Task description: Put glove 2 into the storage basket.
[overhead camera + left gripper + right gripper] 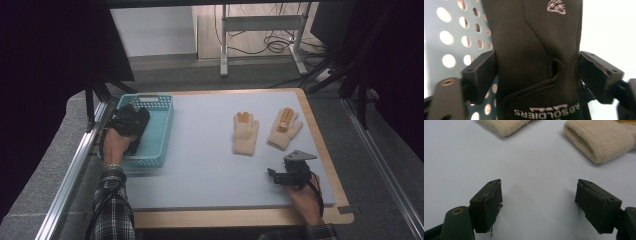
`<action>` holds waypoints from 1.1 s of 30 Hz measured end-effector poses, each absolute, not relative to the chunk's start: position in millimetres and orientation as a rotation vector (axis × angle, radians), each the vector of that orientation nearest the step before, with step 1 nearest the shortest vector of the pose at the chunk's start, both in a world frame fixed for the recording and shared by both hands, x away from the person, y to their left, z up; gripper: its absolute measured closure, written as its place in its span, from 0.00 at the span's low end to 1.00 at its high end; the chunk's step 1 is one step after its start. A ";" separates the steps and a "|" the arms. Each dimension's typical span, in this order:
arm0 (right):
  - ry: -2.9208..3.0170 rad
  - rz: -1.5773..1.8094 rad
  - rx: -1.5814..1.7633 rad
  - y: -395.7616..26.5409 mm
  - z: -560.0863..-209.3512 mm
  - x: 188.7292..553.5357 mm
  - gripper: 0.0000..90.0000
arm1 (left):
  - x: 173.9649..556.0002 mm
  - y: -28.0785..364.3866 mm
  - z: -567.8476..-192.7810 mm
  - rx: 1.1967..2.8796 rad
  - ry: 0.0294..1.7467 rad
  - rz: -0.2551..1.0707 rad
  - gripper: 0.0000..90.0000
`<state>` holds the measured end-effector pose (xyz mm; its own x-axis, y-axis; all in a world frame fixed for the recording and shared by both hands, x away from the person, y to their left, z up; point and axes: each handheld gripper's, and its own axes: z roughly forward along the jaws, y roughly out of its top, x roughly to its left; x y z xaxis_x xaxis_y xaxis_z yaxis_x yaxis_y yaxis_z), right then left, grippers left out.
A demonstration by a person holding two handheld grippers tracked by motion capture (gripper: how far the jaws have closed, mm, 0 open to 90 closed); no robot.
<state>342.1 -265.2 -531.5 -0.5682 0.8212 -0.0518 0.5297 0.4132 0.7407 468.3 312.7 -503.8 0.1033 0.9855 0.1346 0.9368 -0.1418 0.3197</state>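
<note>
- Left gripper (131,121) reaches into the blue basket (161,131), fingers (480,75) spread either side of the black glove (536,55).
- Right gripper (280,175) rests low on the tabletop (200,150), fingers (487,205) open, empty.

The high view looks forward and down from above the person's side of the table (320,150), taking in the whole grey surface from near edge to far edge, with floor beyond. The left gripper view rides on the left gripper (537,75) and sits very close over the teal basket (160,135) at the surface's left edge, where a black glove (534,55) lies between the jaws. The right gripper view rides on the right gripper (539,205) near the front right corner, low to the surface, facing the two beige gloves (599,137); the high view shares these.
</note>
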 end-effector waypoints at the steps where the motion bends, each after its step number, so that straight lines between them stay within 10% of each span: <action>1: 2.264 0.969 1.153 -265.2 -531.5 342.1 0.23 | 467.5 313.2 -501.3 2.208 1.942 0.459 0.16; 33: 2.264 0.967 1.155 -265.2 -531.5 342.1 0.23 | 405.0 273.8 -437.4 1.962 1.426 0.428 0.03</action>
<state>342.1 -265.2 -531.5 -0.5673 0.8218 -0.0525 0.5306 0.4136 0.7399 405.0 273.8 -437.4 0.3499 0.9294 -0.1170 0.7113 -0.1824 0.6788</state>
